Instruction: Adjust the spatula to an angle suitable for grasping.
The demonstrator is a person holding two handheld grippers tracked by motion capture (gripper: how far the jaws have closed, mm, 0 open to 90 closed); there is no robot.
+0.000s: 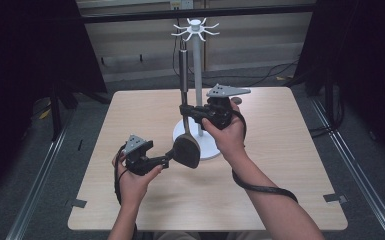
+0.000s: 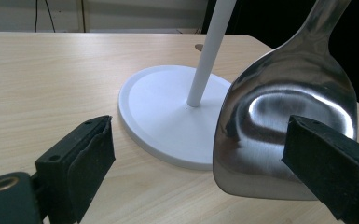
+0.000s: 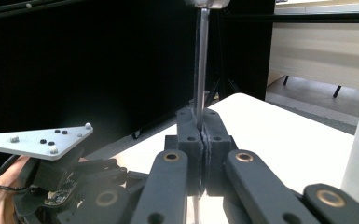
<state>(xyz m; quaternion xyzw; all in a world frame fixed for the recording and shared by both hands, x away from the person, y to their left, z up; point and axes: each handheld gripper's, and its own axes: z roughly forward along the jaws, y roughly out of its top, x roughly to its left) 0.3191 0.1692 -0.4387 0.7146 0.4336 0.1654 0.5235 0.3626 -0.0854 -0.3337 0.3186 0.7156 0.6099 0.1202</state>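
Note:
A steel spatula (image 1: 186, 149) stands almost upright, its blade low over the table and its dark handle (image 1: 183, 65) reaching up toward the hooks. My right gripper (image 1: 184, 109) is shut on its thin shaft (image 3: 200, 70), with the jaws pressed together around it (image 3: 201, 122). My left gripper (image 1: 169, 159) sits at the blade's left edge with its jaws wide open (image 2: 200, 130). The shiny blade (image 2: 284, 107) hangs just beyond the right-hand pad (image 2: 331, 163); whether they touch I cannot tell.
A white hook stand (image 1: 195, 26) rises on a thin pole (image 2: 210, 51) from a round base (image 2: 163, 107) at the table's middle, just behind the blade. The wooden table (image 1: 290, 150) is bare on both sides. My left gripper's grey plate (image 3: 42, 137) shows below the right one.

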